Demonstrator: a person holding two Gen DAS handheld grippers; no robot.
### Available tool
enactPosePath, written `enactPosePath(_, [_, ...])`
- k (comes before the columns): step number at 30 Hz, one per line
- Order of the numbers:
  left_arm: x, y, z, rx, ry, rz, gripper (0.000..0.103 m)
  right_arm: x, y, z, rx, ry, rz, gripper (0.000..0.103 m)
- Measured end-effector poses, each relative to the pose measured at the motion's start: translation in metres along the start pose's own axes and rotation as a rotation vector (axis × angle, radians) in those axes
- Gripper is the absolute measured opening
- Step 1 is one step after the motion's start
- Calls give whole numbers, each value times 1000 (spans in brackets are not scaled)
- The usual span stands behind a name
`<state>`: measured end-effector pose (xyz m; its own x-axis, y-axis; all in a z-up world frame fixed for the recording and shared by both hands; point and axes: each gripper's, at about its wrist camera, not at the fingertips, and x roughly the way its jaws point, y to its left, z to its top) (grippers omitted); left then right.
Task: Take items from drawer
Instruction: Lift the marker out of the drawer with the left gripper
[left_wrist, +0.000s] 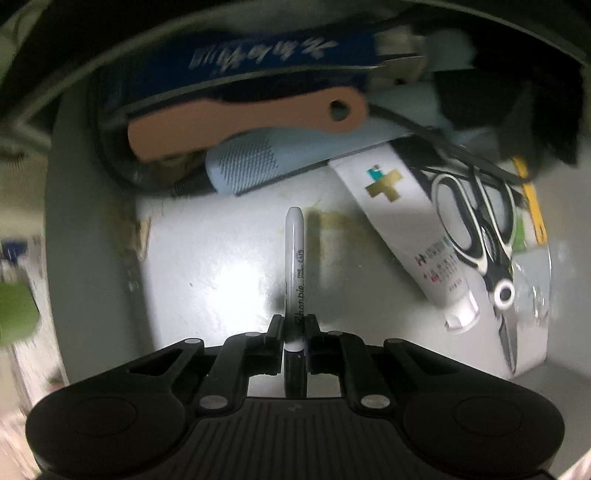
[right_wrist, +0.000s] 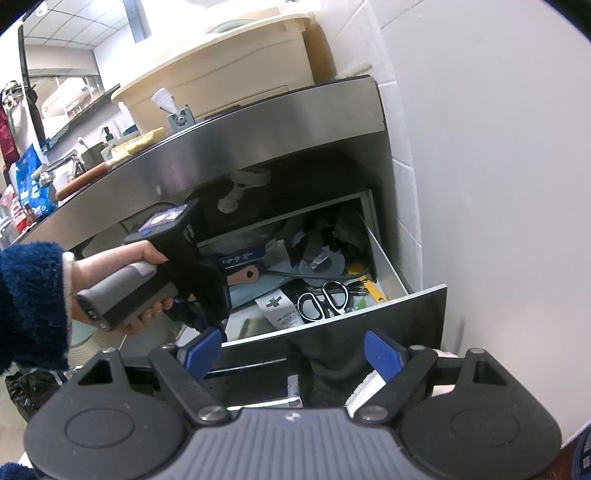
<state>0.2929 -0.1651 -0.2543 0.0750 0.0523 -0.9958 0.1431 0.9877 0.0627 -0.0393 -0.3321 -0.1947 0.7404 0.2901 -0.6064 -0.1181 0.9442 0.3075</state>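
My left gripper (left_wrist: 294, 326) is shut on a grey Sharpie marker (left_wrist: 294, 254) and holds it above the white floor of the open drawer (left_wrist: 207, 266). In the drawer lie a white tube with a gold cross (left_wrist: 402, 221), black-and-white scissors (left_wrist: 476, 225), a light blue brush (left_wrist: 247, 166), a tan handle (left_wrist: 258, 118) and a blue box (left_wrist: 255, 59). In the right wrist view my right gripper (right_wrist: 291, 354) is open and empty in front of the drawer front (right_wrist: 369, 332). The left gripper body (right_wrist: 177, 266) reaches into the drawer's left side. The scissors (right_wrist: 325, 299) and tube (right_wrist: 280, 310) show there too.
A steel countertop (right_wrist: 258, 122) overhangs the drawer, with a cream tub (right_wrist: 221, 74) on it. A white tiled wall (right_wrist: 480, 147) is at the right. Dark cloth hangs on the drawer front (right_wrist: 325, 369). A yellow tool (left_wrist: 532, 199) lies at the drawer's right.
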Motion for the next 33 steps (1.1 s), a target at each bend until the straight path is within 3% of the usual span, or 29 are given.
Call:
enactPosePath(9, [-26,7,-87,170,-87,-27,11,-3,6,0,-19,-3,1,85])
enactPosePath(18, [-81,18,-116,202,-189,-100,11,-3,17,0,-39,-2,18,85])
enactPosePath(22, [-108,32,-125,216,-201,-167,11,-3,21,0,-48,-4,27,85])
enactPosePath(33, [-184,43,-155,230,-246,-229,11,-5,31,2,-62,-18,51,85])
